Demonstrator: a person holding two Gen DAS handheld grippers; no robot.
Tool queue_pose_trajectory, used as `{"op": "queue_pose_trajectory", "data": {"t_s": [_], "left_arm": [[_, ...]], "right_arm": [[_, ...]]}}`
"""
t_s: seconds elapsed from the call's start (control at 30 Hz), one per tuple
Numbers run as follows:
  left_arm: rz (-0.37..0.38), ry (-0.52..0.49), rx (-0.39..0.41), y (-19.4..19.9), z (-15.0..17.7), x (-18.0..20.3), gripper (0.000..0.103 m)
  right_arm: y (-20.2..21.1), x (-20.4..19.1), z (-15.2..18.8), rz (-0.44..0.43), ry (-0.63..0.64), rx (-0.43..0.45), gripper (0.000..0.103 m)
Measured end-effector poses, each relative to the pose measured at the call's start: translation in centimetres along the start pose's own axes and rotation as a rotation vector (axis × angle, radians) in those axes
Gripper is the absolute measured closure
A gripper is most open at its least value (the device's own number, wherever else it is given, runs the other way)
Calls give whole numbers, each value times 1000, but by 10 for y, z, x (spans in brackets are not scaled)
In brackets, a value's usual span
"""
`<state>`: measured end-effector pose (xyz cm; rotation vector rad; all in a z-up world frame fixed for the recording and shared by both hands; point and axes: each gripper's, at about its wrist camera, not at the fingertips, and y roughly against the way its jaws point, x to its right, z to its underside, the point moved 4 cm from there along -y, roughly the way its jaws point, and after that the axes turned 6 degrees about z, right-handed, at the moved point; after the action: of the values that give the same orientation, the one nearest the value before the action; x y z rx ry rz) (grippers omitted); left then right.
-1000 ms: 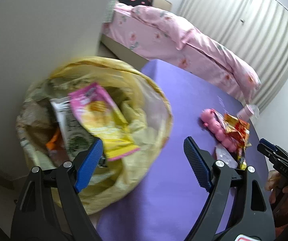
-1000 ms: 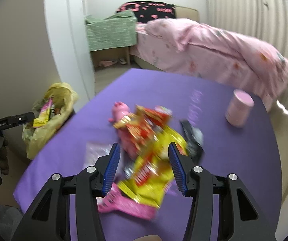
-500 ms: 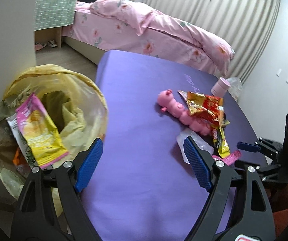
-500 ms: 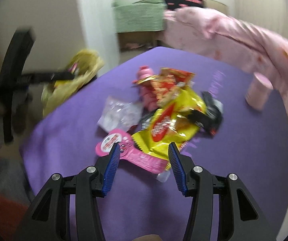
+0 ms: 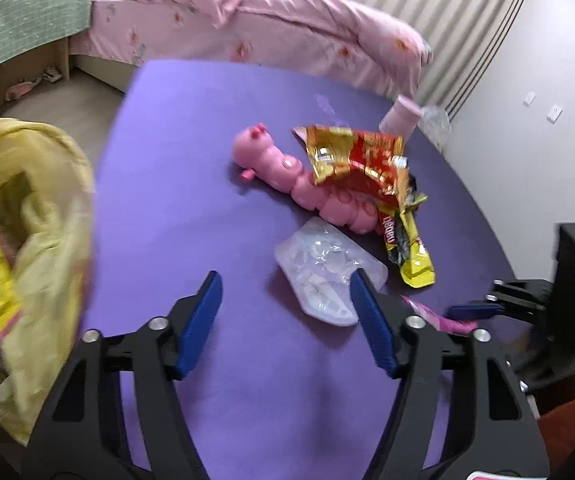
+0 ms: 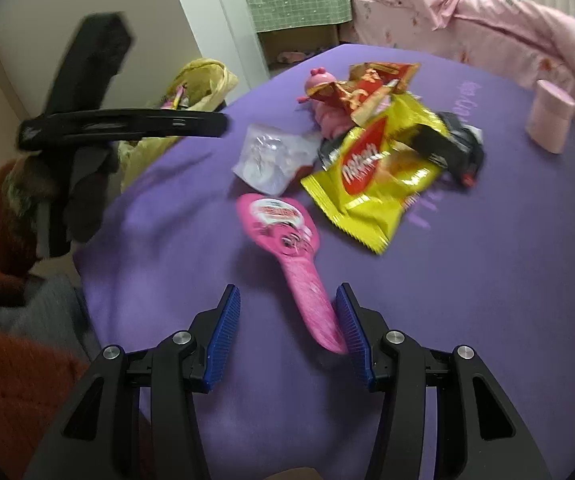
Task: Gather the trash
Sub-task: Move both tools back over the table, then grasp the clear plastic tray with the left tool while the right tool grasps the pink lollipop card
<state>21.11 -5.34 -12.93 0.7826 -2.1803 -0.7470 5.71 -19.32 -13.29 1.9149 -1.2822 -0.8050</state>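
Wrappers lie in a pile on the purple table (image 5: 191, 184). My left gripper (image 5: 287, 300) is open and empty, just short of a clear plastic wrapper (image 5: 323, 272). A red-gold wrapper (image 5: 359, 156) and a yellow wrapper (image 5: 407, 240) lie beyond it. My right gripper (image 6: 287, 312) is open, its jaws on either side of the tail of a pink spoon-shaped wrapper (image 6: 287, 240). The yellow wrapper (image 6: 375, 172), the clear wrapper (image 6: 271, 156) and a black wrapper (image 6: 455, 144) lie further off. The yellow trash bag (image 5: 19, 240) hangs at the table's left edge, with wrappers in it.
A pink caterpillar toy (image 5: 287, 172) lies under the red-gold wrapper. A pink cup (image 6: 549, 116) stands at the table's far right. A bed with pink bedding (image 5: 267, 20) is behind the table. The left gripper's body (image 6: 99, 124) crosses the right wrist view.
My left gripper has swung right from over the trash bag to the clear wrapper. My right gripper has dropped toward the pink wrapper, which now lies between its jaws.
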Motion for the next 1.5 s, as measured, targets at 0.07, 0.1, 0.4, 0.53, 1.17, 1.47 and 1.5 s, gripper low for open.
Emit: {"op": "queue_pose_trajectory", "data": {"t_s": [0.07, 0.1, 0.4, 0.53, 1.17, 1.47, 1.5], "left_arm": [[-1, 19, -31, -16, -2, 1, 52], [-4, 34, -45, -24, -4, 1, 55], [-26, -4, -37, -13, 4, 10, 91], [-79, 21, -21, 13, 15, -10, 91], [-80, 94, -18, 39, 46, -35, 80], [-66, 104, -14, 31, 40, -26, 84], [-66, 98, -14, 30, 39, -24, 90]], "right_arm": [[12, 3, 5, 7, -28, 27, 56], [17, 5, 7, 11, -41, 39, 56], [19, -3, 6, 86, 73, 36, 56], [1, -10, 0, 50, 105, 8, 56], [-25, -14, -43, -2, 68, 16, 57], [1, -8, -45, 58, 33, 87, 57], [2, -7, -45, 63, 30, 90, 57]]}}
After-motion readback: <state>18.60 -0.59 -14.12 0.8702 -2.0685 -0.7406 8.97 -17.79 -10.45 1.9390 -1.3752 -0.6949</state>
